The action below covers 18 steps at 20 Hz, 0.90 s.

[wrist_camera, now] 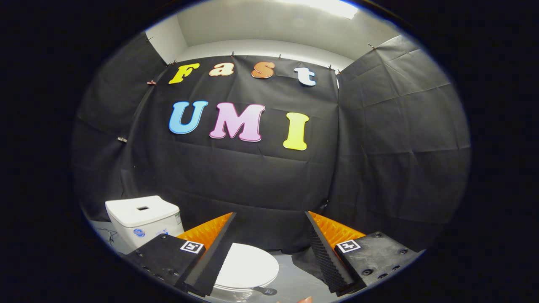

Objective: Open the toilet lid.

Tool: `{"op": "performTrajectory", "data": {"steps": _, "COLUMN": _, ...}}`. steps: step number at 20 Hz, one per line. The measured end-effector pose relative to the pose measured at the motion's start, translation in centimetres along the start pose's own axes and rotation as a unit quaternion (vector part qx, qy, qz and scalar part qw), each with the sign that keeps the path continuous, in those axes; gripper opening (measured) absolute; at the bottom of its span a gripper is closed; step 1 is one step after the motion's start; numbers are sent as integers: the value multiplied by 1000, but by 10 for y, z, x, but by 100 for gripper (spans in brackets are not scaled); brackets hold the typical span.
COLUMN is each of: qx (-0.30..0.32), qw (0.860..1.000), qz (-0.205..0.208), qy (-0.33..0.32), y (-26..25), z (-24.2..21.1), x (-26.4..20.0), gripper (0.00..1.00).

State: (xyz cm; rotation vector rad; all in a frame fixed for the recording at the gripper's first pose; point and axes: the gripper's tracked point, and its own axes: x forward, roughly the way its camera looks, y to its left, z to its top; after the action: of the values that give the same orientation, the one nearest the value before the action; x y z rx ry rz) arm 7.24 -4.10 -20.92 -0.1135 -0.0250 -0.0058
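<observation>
A ceiling light (324, 6) is glaring overhead, washing out to pure white. Its light is falling evenly on the booth, leaving the black cloth (379, 139) dim, with faint sheen along its creases. The toilet lid (248, 266) and tank (143, 216) are showing bright but not blown out. Fisheye distortion is bending straight lines near the edges. Focus is holding sharp throughout.

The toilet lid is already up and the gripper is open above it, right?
Not quite. In the gripper view the lid lies flat, closed on the bowl, in front of the tank. The rest holds: the gripper is open above it, fingers apart and not touching it.
</observation>
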Motion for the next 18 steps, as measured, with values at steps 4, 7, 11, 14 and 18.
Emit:
{"op": "performTrajectory", "data": {"steps": 4, "qx": -7, "qw": 1000, "qz": 20, "qy": 17, "y": 5, "z": -49, "x": 4, "gripper": 98}}
{"op": "performTrajectory", "data": {"steps": 7, "qx": 8, "qw": 999, "qz": 35, "qy": 39, "y": 11, "z": -79, "x": 10, "gripper": 98}}
{"op": "performTrajectory", "data": {"steps": 11, "qx": 27, "qw": 997, "qz": 44, "qy": 62, "y": 6, "z": -107, "x": 26, "gripper": 99}}
{"op": "performTrajectory", "data": {"steps": 14, "qx": 52, "qw": 994, "qz": 53, "qy": 80, "y": 3, "z": -125, "x": 36, "gripper": 99}}
{"op": "performTrajectory", "data": {"steps": 18, "qx": 94, "qw": 986, "qz": 63, "qy": 122, "y": -2, "z": -163, "x": 46, "gripper": 99}}
